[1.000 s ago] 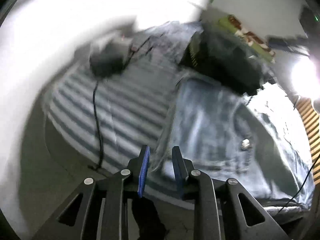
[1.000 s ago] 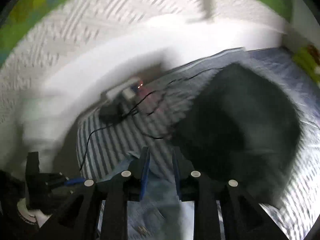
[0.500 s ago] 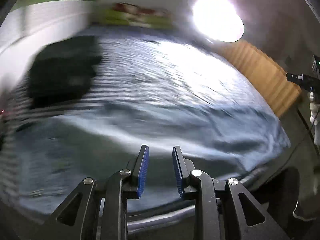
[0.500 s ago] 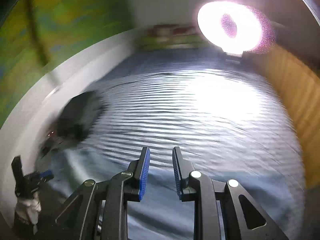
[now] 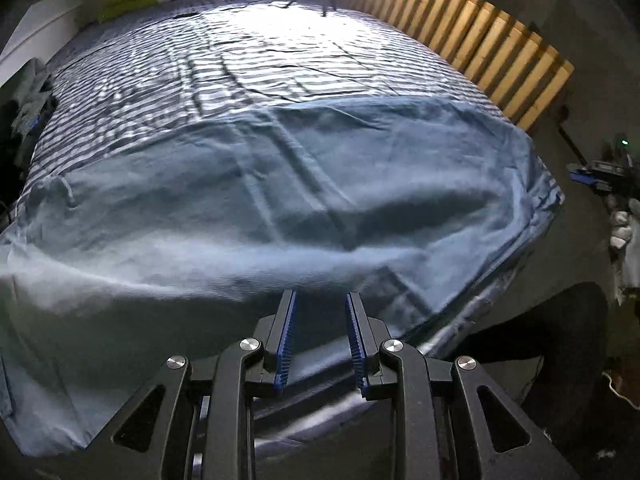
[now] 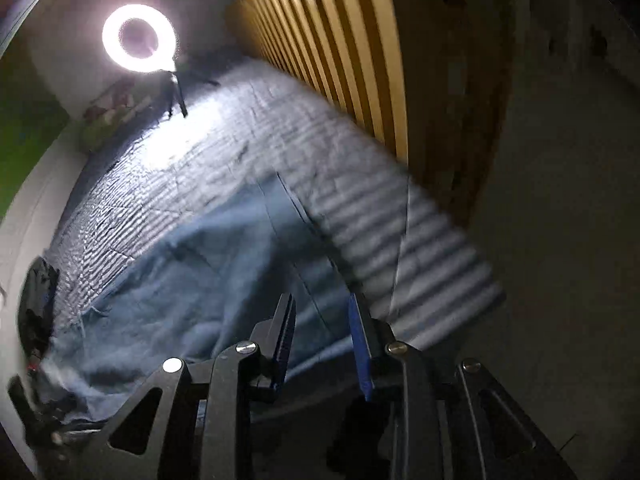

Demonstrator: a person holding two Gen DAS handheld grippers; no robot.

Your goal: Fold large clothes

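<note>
Blue garment [image 5: 256, 200] lies spread on the striped bed [image 5: 240, 64]; left gripper [image 5: 320, 300] fingers slightly apart, empty; right gripper [image 6: 322, 304] fingers opening, empty

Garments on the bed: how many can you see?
2: a blue garment spread across the near end; a dark garment bunched at the bed's far-left edge. Others may be hidden.

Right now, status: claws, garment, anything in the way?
Left claw open, empty, above the blue garment. Right claw opening, nothing between its fingers. Garment spread on striped bed, unfolded. Dark clothes pile at bed edge, clear of garment.
</note>
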